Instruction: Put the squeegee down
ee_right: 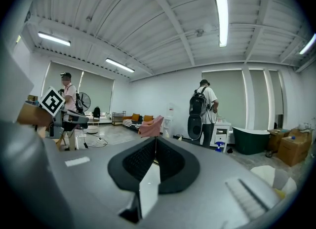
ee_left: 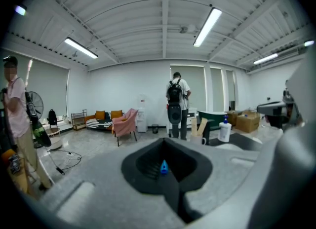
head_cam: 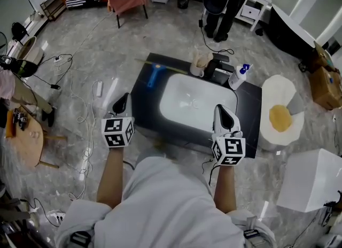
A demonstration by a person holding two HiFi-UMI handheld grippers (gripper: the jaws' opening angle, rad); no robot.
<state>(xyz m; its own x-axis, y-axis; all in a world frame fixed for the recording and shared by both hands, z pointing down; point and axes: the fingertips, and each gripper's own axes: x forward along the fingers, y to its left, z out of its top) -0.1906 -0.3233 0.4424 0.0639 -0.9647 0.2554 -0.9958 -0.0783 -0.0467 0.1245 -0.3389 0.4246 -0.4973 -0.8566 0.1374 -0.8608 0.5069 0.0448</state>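
Found squeegee (head_cam: 155,74) lying on counter (head_cam: 141,102) at 11 o'clock of basin (head_cam: 195,102); noted left gripper (head_cam: 124,99) and right gripper (head_cam: 220,108) pinched closed, empty; judged placing done, next just back away

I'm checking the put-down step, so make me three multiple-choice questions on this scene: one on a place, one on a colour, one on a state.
1. Where is the blue-handled squeegee? A) on the dark countertop, left of the white sink basin; B) inside the basin; C) in a bucket.
2. The white plastic spray bottle has a cap that is: A) red; B) blue; C) green.
3. The left gripper is: A) shut on the squeegee; B) wide open; C) shut, empty.
A: it lies beside the basin. B: its top is blue. C: jaws meet, nothing between.
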